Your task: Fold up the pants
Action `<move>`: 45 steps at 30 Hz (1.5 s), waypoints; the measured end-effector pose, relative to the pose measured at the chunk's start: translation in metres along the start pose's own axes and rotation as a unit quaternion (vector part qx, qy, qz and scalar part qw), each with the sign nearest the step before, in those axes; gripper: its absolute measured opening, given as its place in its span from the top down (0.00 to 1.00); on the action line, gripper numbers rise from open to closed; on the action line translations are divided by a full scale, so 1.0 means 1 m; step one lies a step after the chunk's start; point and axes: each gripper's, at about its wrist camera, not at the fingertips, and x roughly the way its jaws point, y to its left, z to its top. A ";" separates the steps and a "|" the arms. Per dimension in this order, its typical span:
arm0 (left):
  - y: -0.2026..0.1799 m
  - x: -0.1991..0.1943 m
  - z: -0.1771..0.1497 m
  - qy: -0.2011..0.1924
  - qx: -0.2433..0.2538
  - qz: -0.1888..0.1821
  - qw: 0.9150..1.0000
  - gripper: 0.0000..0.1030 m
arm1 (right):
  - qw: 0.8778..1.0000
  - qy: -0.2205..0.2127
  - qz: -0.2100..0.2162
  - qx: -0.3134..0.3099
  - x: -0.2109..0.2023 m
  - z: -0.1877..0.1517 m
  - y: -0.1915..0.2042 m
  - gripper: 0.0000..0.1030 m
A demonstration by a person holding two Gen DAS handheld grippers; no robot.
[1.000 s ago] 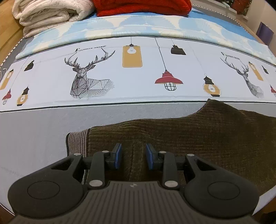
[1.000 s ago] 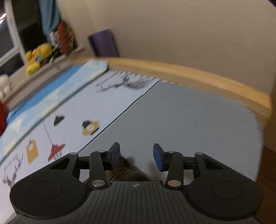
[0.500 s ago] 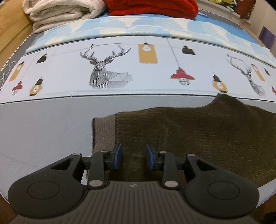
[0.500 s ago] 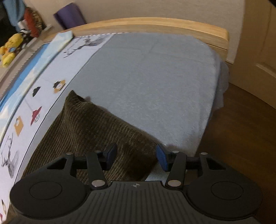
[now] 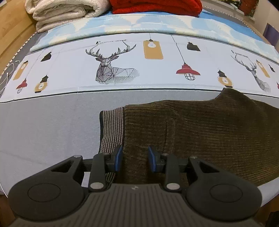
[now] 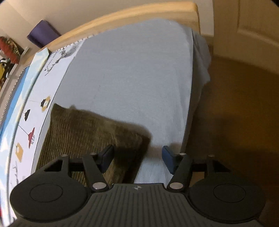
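Dark brown corduroy pants (image 5: 209, 132) lie flat on the grey bed sheet (image 5: 43, 125), with the striped waistband (image 5: 112, 129) at their left end. My left gripper (image 5: 134, 160) hangs over the pants just right of the waistband; its blue pads stand apart and pinch no fabric. In the right wrist view the other end of the pants (image 6: 83, 132) lies at lower left. My right gripper (image 6: 137, 160) is over that end's near corner, jaws opening wide. Its left pad is above the cloth and its right pad above bare sheet (image 6: 130, 78).
A printed sheet with deer and lamps (image 5: 111, 68) runs behind the pants. A folded white blanket (image 5: 66, 12) and a red one (image 5: 157, 7) are stacked at the far side. The wooden bed frame (image 6: 139, 14) and the bed's edge above the brown floor (image 6: 235, 104) bound the right.
My left gripper slid left along the pants toward the waistband. My right gripper tipped down and rolled from facing the far bed to hanging over the pants' end, and its jaws widened.
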 end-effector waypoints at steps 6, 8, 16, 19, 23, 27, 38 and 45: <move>-0.004 0.003 -0.001 0.004 0.009 0.003 1.000 0.65 | 0.999 -0.021 0.017 -0.046 0.006 -0.004 0.016 0.49; -0.004 0.003 0.000 0.004 0.009 0.001 1.000 0.65 | 0.998 -0.026 0.001 -0.062 0.008 -0.007 0.023 0.55; -0.002 0.002 0.004 -0.002 0.002 -0.006 1.000 0.65 | 0.996 -0.066 0.018 -0.057 -0.017 -0.014 0.041 0.83; 0.000 0.000 0.004 -0.005 -0.001 -0.009 1.000 0.65 | 0.988 -0.120 0.023 -0.095 -0.048 -0.032 0.069 0.84; 0.003 -0.003 0.004 -0.010 -0.006 -0.013 1.000 0.65 | 0.934 -0.240 0.076 -0.253 -0.114 -0.102 0.146 0.84; 0.005 -0.006 0.004 -0.013 -0.010 -0.018 1.000 0.65 | 0.830 -0.312 0.170 -0.429 -0.168 -0.233 0.210 0.84; 0.008 -0.011 0.005 -0.017 -0.025 -0.030 0.999 0.64 | 0.596 -0.008 0.219 -0.772 -0.092 -0.539 0.206 0.78; 0.013 -0.009 0.010 -0.024 -0.026 -0.027 0.999 0.62 | 0.608 -0.016 0.307 -0.732 -0.131 -0.510 0.204 0.53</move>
